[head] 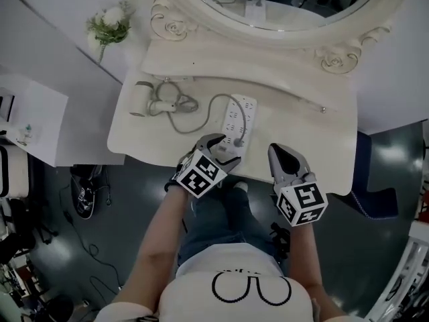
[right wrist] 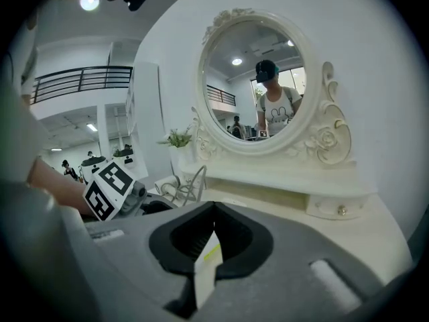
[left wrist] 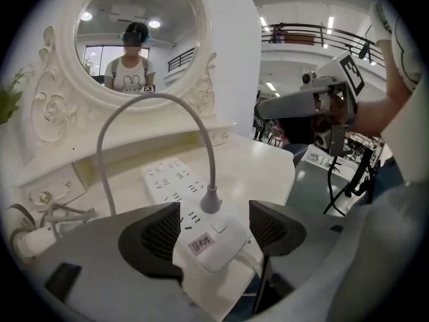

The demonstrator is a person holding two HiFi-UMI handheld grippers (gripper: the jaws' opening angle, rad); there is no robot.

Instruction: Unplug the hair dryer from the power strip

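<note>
A white power strip (head: pixel 238 119) lies on the white dressing table (head: pixel 305 129), its near end at the front edge. A grey plug (left wrist: pixel 210 200) stands in a socket near that end. Its grey cord (head: pixel 211 106) loops left to the white hair dryer (head: pixel 143 99). My left gripper (head: pixel 224 154) is open, and the strip's near end (left wrist: pixel 214 243) lies between its pads (left wrist: pixel 153 237) without being pressed. My right gripper (head: pixel 278 154) is shut on nothing, low over the table's front edge to the right of the strip. In the right gripper view its jaws meet (right wrist: pixel 213 215).
An oval mirror (head: pixel 281 5) in a carved frame stands at the table's back above a shelf with a small drawer (right wrist: pixel 338 206). A small flower posy (head: pixel 108 25) sits at the back left. A white cabinet (head: pixel 30 119) stands left of the table. Cables lie on the dark floor (head: pixel 87 247).
</note>
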